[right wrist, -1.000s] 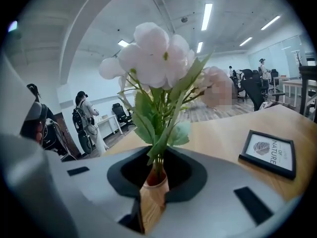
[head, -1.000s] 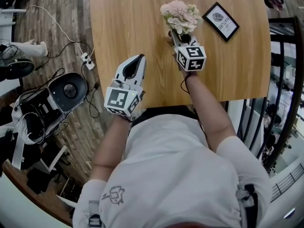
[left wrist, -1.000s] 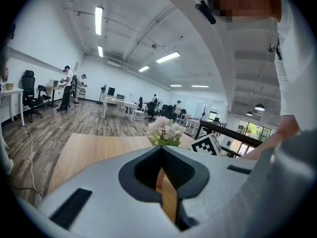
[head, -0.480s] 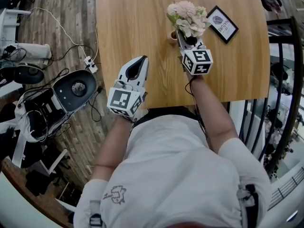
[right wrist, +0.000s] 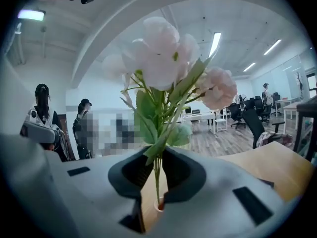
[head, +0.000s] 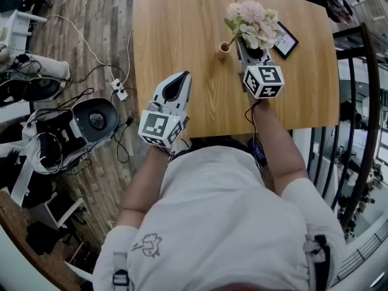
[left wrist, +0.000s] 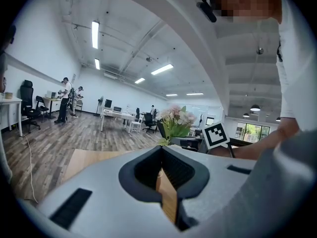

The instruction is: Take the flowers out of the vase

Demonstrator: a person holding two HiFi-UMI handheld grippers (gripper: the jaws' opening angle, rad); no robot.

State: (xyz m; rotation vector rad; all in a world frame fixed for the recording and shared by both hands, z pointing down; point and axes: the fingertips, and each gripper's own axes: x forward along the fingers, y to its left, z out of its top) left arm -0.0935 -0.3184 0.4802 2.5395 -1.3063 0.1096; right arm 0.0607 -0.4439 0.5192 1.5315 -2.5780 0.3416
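Note:
A bunch of pale pink flowers [head: 251, 22] with green leaves is clamped by its stems in my right gripper [head: 245, 42], held up over the wooden table [head: 182, 35]. The small tan vase [head: 225, 46] stands just left of that gripper. In the right gripper view the thin stems [right wrist: 157, 175] run down between the jaws, with the vase's mouth [right wrist: 158, 205] right below; whether the stem ends have left it I cannot tell. My left gripper [head: 176, 80] hovers at the table's near left edge, shut and holding nothing, and looks towards the flowers [left wrist: 176, 120].
A black-framed card [head: 285, 39] lies just right of the flowers. Left of the table, cables, a power strip [head: 118, 86] and a round machine [head: 94, 120] lie on the wooden floor. A dark railing [head: 357, 102] runs along the right.
My right gripper has risen with the flowers, drawing the stems up from the vase. The left gripper has lifted a little and stays shut.

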